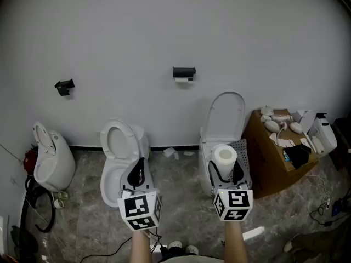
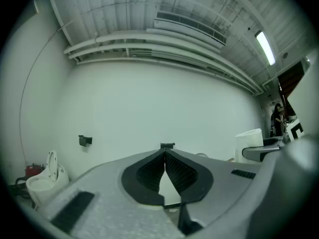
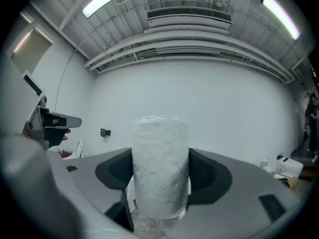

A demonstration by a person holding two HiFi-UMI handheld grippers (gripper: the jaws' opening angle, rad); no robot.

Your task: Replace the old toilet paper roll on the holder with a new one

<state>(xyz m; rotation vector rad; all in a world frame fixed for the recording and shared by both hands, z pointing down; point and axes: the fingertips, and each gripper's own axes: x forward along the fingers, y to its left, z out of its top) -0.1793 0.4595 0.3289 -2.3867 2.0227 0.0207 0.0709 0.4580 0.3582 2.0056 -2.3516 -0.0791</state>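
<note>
Left tongs (image 2: 164,154) are pressed together, tip to tip, with nothing between them. They are held level and face the white wall (image 1: 164,32).

Over to the right tongs (image 3: 160,169): spread wide and pinching the new roll (image 3: 160,163). A dark pad presses in on each side of it. The roll stands upright between them, white and fat, with a faint embossed pattern on its face. Something clear and crinkled shows at its bottom edge.

From the head view, that roll (image 1: 225,156) sits in front of the open toilet (image 1: 222,116) on the right, well short of the wall.

Up on the wall is the holder (image 1: 184,72), a small black bracket. A thin strip of white, the old roll (image 1: 184,80), hangs just beneath it. A second black bracket (image 1: 64,86) sits further left. A cardboard box (image 1: 269,163) stands on the floor to the right.
</note>
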